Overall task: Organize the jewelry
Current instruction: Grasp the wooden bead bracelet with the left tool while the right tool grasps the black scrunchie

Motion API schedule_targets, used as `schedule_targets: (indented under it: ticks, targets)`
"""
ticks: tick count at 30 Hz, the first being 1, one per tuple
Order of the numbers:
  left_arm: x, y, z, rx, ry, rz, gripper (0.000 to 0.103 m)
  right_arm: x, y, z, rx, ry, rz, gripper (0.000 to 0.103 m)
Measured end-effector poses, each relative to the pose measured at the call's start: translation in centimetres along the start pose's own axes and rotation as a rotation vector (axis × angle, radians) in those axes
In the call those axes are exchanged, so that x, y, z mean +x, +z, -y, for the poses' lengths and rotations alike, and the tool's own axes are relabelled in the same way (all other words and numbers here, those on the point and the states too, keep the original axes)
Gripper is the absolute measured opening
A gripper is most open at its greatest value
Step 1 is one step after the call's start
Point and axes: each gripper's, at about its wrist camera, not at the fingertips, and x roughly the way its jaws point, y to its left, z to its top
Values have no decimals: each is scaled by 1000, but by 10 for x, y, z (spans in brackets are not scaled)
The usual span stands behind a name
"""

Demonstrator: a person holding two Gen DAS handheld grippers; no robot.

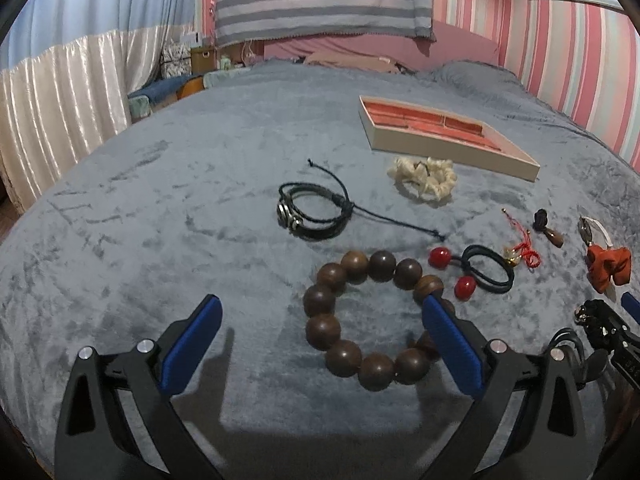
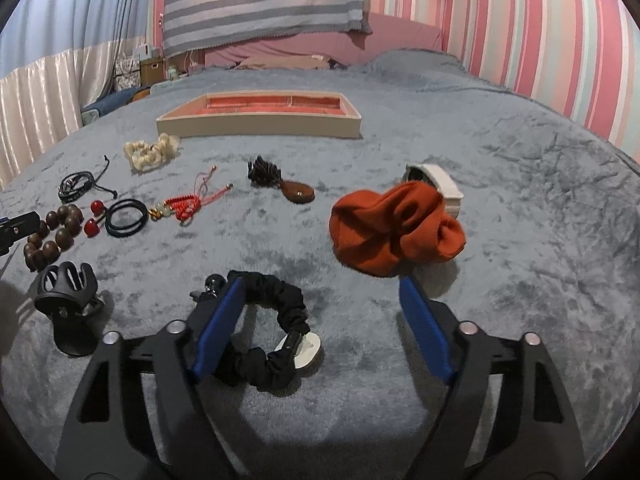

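Covering nearly everything in both views, a grey-blue bed [image 1: 160, 240] carries all the jewelry. Far side: beige tray [image 2: 260, 126] with red lining, dividers inside hard to make out, nothing visible in it. Orange fabric bow [image 2: 394, 234] sits ahead of the right gripper [image 2: 322, 300], partly hiding a white band [image 2: 444, 184] behind it; in the left view the bow is squeezed against the right edge. Wooden bead bracelet [image 1: 360, 316] lies ahead of the left gripper [image 1: 322, 316], its right side covered by the right blue pad [image 1: 452, 348]; cannot tell if pad touches beads. Left jaws spread wide, holding nothing. Black scrunchie [image 2: 276, 320] lies on the bed under the right gripper's left pad [image 2: 218, 328], which hides part of the loop; a white piece [image 2: 306, 350] peeks from behind it, unclear what it is. Right jaws apart, not pinching anything, bare blanket between them. Black claw clip [image 2: 66, 290] at left, lower part in shadow. Cream scrunchie [image 1: 424, 178] just in front of the tray. Black cord bracelet [image 1: 312, 212], black hair tie with red balls [image 1: 476, 274], red knotted cord [image 2: 186, 204], brown pendant with dark tassel [image 2: 280, 184]: all loose on the bed, apart from each other. Small details of the cord's charm too blurred to read.
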Motion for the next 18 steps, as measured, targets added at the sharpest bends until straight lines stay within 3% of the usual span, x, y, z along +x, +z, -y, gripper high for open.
schedule_targets:
  ticks: [2, 6, 12, 18]
  targets:
    - [5, 0, -1, -4, -7, -13, 96, 4, 0, 0, -1, 6, -13, 70]
    - [17, 0, -5, -20, -26, -70, 82, 8, 0, 0, -2, 14, -30, 66]
    - [25, 1, -6, -16, -24, -100, 81, 14, 0, -1, -5, 30, -54, 60]
    - [31, 4, -5, 14, -21, -129, 66, 19, 1, -1, -4, 69, -80, 49]
